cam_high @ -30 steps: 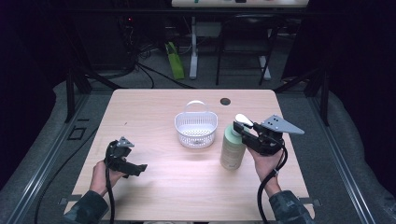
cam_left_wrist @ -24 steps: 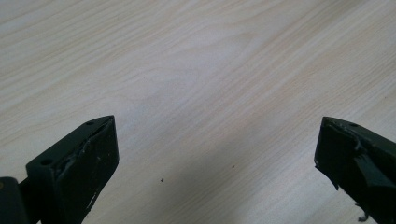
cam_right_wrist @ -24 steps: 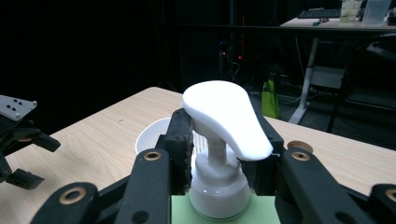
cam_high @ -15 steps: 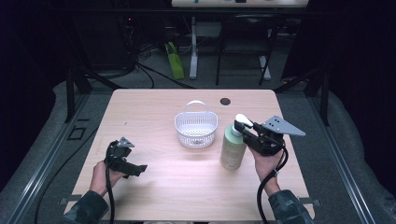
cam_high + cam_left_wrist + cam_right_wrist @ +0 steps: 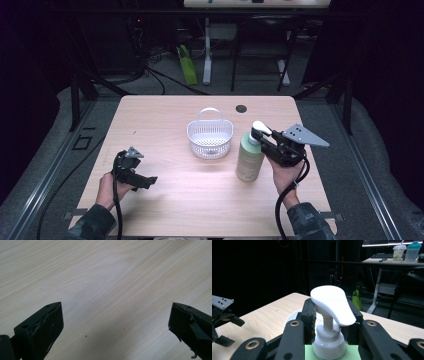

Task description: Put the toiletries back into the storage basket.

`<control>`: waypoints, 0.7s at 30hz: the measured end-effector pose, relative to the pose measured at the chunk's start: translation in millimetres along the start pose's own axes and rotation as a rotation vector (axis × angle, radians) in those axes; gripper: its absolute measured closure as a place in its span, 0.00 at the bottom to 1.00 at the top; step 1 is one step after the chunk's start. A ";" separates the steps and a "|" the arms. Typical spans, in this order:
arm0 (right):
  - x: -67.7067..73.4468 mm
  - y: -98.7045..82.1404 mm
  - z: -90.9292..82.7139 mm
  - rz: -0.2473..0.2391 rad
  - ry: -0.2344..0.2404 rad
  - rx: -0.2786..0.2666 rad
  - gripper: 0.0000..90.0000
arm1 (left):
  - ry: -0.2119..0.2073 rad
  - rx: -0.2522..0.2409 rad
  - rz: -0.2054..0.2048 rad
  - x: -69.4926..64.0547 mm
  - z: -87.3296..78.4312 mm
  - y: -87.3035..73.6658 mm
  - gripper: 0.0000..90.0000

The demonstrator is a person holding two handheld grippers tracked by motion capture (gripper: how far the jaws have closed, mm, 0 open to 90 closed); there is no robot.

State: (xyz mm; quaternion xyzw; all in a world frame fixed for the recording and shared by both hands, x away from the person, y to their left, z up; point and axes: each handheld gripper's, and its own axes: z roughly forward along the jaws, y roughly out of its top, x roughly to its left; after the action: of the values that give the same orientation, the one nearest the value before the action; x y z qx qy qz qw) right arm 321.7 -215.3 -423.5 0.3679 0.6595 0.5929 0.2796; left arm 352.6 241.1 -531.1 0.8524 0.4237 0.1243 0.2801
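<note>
Green pump bottle [image 5: 249, 159] stands on the desk [image 5: 200, 200], its white collar clamped in the right hand-held gripper [image 5: 260, 138]; the left hand-held gripper [image 5: 142, 181], jaws wide, hovers well apart

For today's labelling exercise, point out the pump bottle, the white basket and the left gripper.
pump bottle [image 5: 249, 160], high view, on its green body.
white basket [image 5: 210, 139], high view, on its front wall.
left gripper [image 5: 116, 327], left gripper view, midway between its open fingers.
</note>
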 end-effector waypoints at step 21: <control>-2.2 14.7 -10.0 -0.020 0.014 0.003 0.75 | -0.002 -0.007 -0.027 3.3 1.4 -2.1 0.00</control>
State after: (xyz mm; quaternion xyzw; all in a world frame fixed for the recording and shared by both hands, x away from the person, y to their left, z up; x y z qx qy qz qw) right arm 317.2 -222.5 -407.7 0.3577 0.6660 0.5915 0.2804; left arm 353.9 244.3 -533.5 0.8456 0.4346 0.1213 0.2851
